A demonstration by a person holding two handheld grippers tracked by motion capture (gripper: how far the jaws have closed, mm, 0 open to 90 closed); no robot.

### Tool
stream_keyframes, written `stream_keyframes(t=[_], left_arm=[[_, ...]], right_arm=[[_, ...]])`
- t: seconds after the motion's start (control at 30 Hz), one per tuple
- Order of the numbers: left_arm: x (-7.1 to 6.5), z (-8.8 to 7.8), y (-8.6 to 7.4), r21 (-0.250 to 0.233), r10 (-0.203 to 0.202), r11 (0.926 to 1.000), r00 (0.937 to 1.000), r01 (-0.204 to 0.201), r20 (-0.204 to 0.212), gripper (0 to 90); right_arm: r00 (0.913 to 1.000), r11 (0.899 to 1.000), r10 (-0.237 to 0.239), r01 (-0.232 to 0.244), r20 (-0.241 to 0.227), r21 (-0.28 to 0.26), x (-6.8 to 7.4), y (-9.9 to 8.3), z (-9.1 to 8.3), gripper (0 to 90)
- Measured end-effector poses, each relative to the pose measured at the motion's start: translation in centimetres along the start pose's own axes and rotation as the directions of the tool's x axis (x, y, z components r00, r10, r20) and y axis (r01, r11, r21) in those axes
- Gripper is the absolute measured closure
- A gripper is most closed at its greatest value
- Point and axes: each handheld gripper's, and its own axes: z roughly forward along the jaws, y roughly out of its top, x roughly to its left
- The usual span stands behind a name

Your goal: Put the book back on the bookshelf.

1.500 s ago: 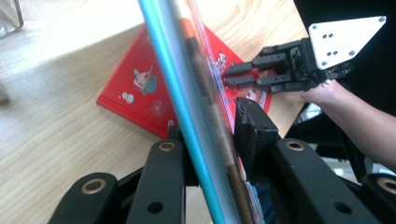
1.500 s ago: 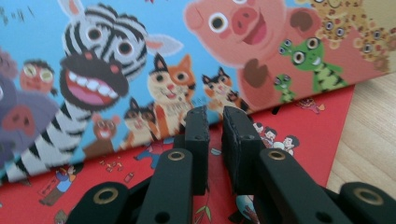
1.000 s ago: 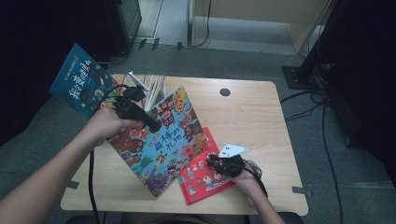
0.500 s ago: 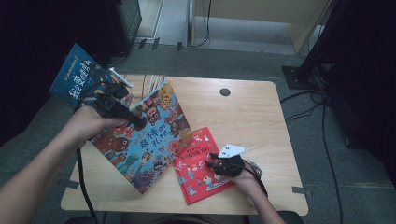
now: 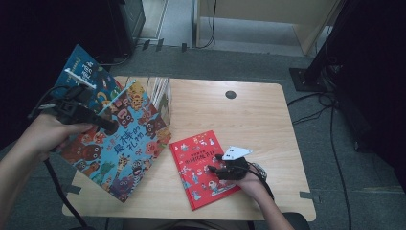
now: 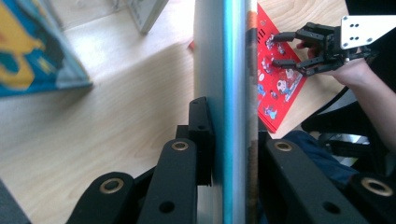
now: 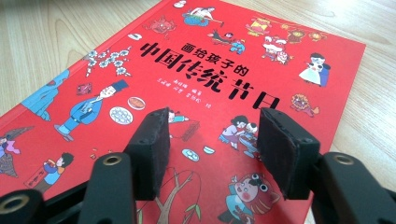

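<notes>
My left gripper is raised at the left, forearm coming in from the lower left corner, its jaws clamped tight on what they hold. My right gripper sits low near the front edge, my wrist bent in from below, its jaws parted with nothing between the pads; they have just been opening.

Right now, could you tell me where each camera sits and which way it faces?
High view: above the person's side, looking forward and down on the wooden table; both forearms enter from below.
Left gripper view: on the left gripper, clamped on the colourful picture book, facing the right gripper.
Right gripper view: on the right gripper, jaws just opened, nothing between them, over the red picture book.
All three show the red picture book.
</notes>
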Motion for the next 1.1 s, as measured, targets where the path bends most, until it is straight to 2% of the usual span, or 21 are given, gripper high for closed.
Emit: stream_keyframes(t=[0.03, 0.1, 0.2, 0.3, 0.47, 0.73, 0.87, 1.0, 1.1], left_arm=[[0.3, -0.3, -0.2, -0.006, -0.005, 1.0000, 1.0000, 0.005, 0.001, 80.9], [0.7, -1.0, -0.8, -0.022, -0.019, 0.9996, 0.9996, 0.018, -0.023, 81.6], [1.1, -1.7, -1.6, -0.029, -0.010, 0.9996, 0.9971, 0.008, -0.075, 81.5], [1.8, -2.2, -2.2, -0.037, -0.037, 0.9988, 0.9936, 0.033, -0.106, 81.7], [3.9, -3.3, -3.3, -0.061, -0.123, 0.9911, 0.9887, 0.118, -0.085, 81.8], [5.9, -5.0, -3.9, -0.087, -0.191, 0.9791, 0.9781, 0.184, -0.082, 81.6], [6.9, -5.8, -3.7, -0.113, -0.227, 0.9697, 0.9699, 0.217, -0.089, 81.6], [7.8, -6.4, -3.2, -0.138, -0.276, 0.9554, 0.9552, 0.261, -0.106, 81.6], [8.4, -6.4, -2.6, -0.144, -0.302, 0.9472, 0.9484, 0.287, -0.097, 81.5]], right_arm=[[1.0000, 1.000, 0.003, -0.003, -0.004, -0.003, -0.1, 0.0, 0.1, 41.8], [1.0000, 1.000, -0.001, 0.001, -0.007, -0.005, -0.2, 0.0, 0.1, 41.5], [0.9999, 1.000, -0.010, 0.010, -0.005, -0.005, -0.2, 0.1, 0.2, 40.9], [0.9999, 1.000, -0.014, 0.014, 0.000, -0.005, -0.3, 0.2, 0.4, 40.7], [0.9999, 1.000, -0.016, 0.016, 0.000, -0.003, -0.3, 0.3, 0.5, 40.8], [0.9997, 1.000, -0.025, 0.025, 0.002, -0.007, -0.4, 0.3, 0.5, 41.3], [0.9997, 1.000, -0.024, 0.024, 0.003, -0.007, -0.4, 0.3, 0.5, 42.0], [0.9997, 1.000, -0.025, 0.025, 0.004, -0.007, -0.4, 0.3, 0.5, 42.2], [0.9996, 1.000, -0.028, 0.028, 0.004, -0.007, -0.4, 0.3, 0.5, 42.4]])
